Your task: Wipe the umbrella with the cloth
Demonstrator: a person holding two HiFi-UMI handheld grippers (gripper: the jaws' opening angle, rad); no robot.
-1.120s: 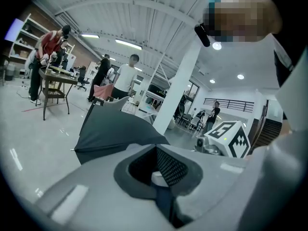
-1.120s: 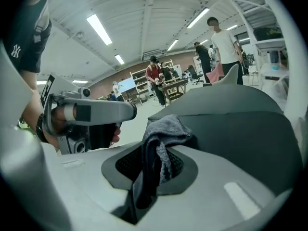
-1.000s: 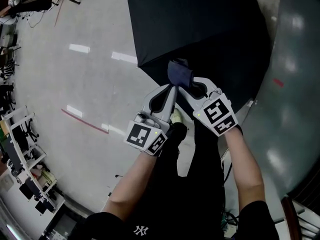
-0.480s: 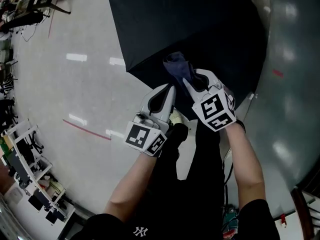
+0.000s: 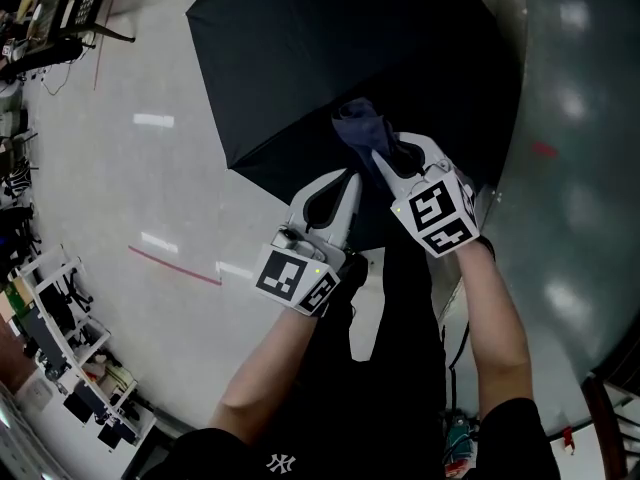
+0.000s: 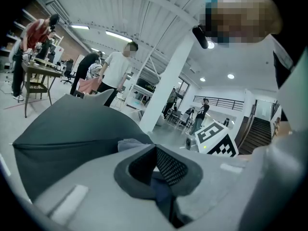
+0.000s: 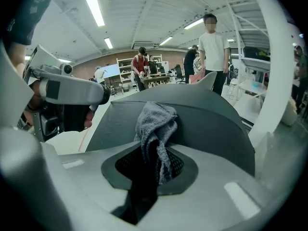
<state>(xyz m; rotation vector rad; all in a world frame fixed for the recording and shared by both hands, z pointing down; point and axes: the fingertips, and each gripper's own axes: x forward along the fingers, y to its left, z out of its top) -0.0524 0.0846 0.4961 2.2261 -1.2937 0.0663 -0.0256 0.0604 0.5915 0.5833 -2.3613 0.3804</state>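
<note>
A black open umbrella [image 5: 340, 48] fills the top of the head view, its canopy toward me. My right gripper [image 5: 378, 158] is shut on a dark blue-grey cloth [image 5: 358, 128] whose bunched end rests on the canopy near its lower edge. In the right gripper view the cloth [image 7: 155, 121] sticks up out of the closed jaws in front of the umbrella [image 7: 202, 114]. My left gripper [image 5: 350, 176] sits just left of it at the canopy's rim, shut on a dark fold of the umbrella's edge [image 6: 161, 189]. The canopy [image 6: 72, 129] spreads to that gripper's left.
A pale shiny floor with a red line [image 5: 170, 263] lies to the left, with shelves and clutter [image 5: 60, 338] along its edge. A grey curved surface [image 5: 580, 168] takes up the right side. Several people [image 7: 211, 47] stand at workbenches beyond the umbrella.
The umbrella has swung left in the head view. My right gripper with the cloth has slid a little up and right along the canopy. The left gripper has barely moved.
</note>
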